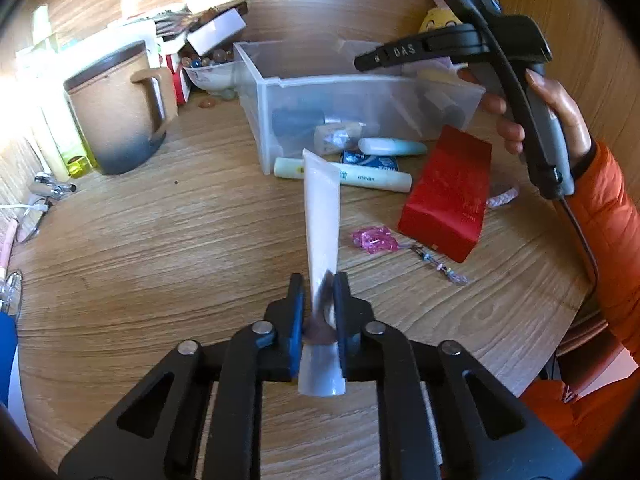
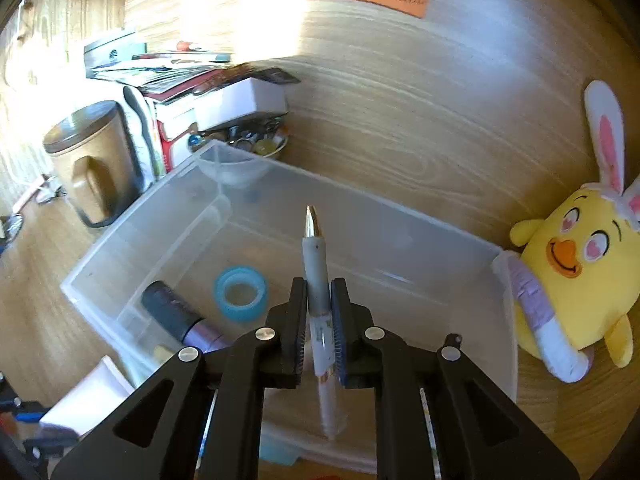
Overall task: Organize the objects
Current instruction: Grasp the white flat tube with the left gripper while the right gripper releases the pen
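My left gripper (image 1: 319,285) is shut on the lower part of a white squeeze tube (image 1: 322,212), which points away over the wooden table toward a clear plastic bin (image 1: 360,79). In the right wrist view, my right gripper (image 2: 319,286) is shut on a white pen with a grey grip and gold tip (image 2: 314,256), held above the open bin (image 2: 380,205). A blue tape roll (image 2: 241,292) and a dark-capped purple tube (image 2: 176,316) lie inside the bin. In the left wrist view the right gripper (image 1: 372,61) hangs over the bin, held by a hand in an orange sleeve.
A red packet (image 1: 448,192), a pink clip (image 1: 372,238) and two pale tubes (image 1: 360,178) lie in front of the bin. A lidded brown mug (image 1: 116,112), a bowl of beads (image 2: 260,146) and stacked books stand at the left. A yellow plush chick (image 2: 572,272) sits to the right.
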Motion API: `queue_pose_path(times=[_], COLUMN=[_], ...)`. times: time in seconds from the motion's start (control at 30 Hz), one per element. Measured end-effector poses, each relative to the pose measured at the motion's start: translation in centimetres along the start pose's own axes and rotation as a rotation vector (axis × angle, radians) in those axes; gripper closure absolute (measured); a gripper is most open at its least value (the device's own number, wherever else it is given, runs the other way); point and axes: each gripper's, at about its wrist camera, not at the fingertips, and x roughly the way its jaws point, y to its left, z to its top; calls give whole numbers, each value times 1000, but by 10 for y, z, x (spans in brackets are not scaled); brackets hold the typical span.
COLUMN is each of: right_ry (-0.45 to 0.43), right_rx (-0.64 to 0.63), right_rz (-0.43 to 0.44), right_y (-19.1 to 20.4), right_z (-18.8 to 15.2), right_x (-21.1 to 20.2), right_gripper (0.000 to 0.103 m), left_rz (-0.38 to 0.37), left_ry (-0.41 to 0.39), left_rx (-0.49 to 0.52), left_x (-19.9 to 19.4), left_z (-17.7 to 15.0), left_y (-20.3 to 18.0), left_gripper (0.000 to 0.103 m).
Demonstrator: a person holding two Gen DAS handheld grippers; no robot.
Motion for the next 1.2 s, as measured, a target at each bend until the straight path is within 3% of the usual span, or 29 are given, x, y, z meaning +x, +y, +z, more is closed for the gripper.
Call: queue_pose_path(times=[0.1,0.17,0.47,0.7,0.77,1.03,1.13,1.2], right_ry=[11,3,-90,-124,-117,-16,26,45], right_rx=[17,30,122,188,199,331,369,397], right_rz=[32,37,58,80,52,-6,20,46], right_y=[-2,-5,-15,-4,0,-29,-40,-46], right_z=[-2,-4,-38,-88,-104,-150,-159,-162], right_x=[-7,-13,-74,-111,-115,-102,-90,-82], right_gripper=[85,72,45,42,42,42,43,50], left_rz=[2,10,19,18,12,10,12,15], left_ry=[-22,-33,-84,-117,-128,-208,-257,-278], left_rx=[6,15,21,13,4,-19,-23,-24], left_x=[-9,-13,-27,-32,-34,-49,-59,-63], left_z=[2,3,12,17,18,31,41,48], left_y=[-1,-3,-5,-3,-2,-3,-3,-3], left_gripper=[100,100,100,100,100,100,100,100])
